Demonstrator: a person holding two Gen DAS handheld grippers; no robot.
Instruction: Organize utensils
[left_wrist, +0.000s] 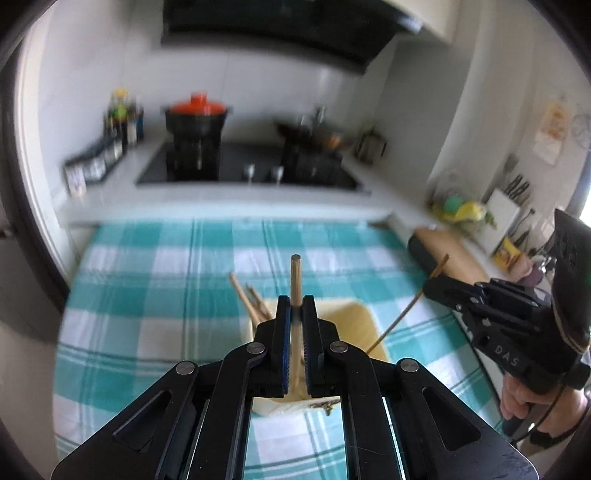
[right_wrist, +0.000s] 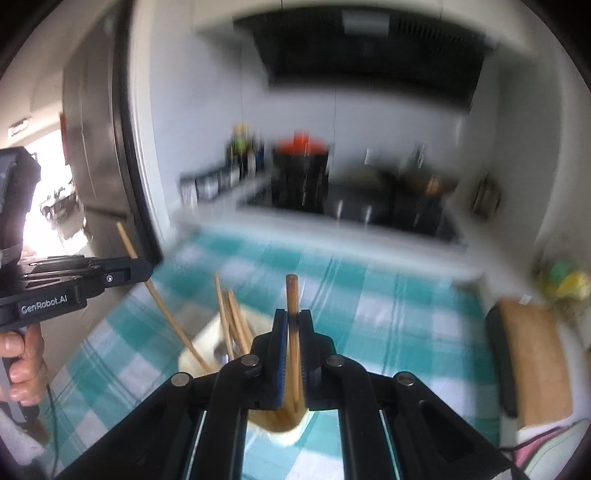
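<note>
Kitchen surroundings are seen behind the work: a black hob with a red-lidded pot (left_wrist: 195, 114) against a white wall, all blurred. Nearer, a desk is covered by a teal and white checked cloth (left_wrist: 147, 280), and a cream-yellow utensil holder (left_wrist: 354, 317) is set on it, just below both tools.

A wooden chopstick (left_wrist: 295, 280) is clamped upright between the fingers of the left gripper (left_wrist: 295, 314), which are closed on its shaft; its lower end is seen reaching down into the holder. A second wooden chopstick (right_wrist: 292, 299) is gripped in the same way by the right gripper (right_wrist: 292, 328), its fingers pressed together on it, with the tip judged to be inside or at the mouth of the holder. From the left wrist view, this thin stick is seen slanting from the right tool down toward the holder's rim.

Several other chopsticks (right_wrist: 231, 317) are already stood in the holder, leaning to the left, and what may be a metal spoon bowl is glimpsed among them, though it is too blurred to be sure.

The task is judged to be well advanced: most sticks are housed, and two are being lowered in. What is left, as far as can be told, is the release of both held sticks. No loose utensils are seen on the cloth, but parts of the desk are hidden by the tools.
</note>
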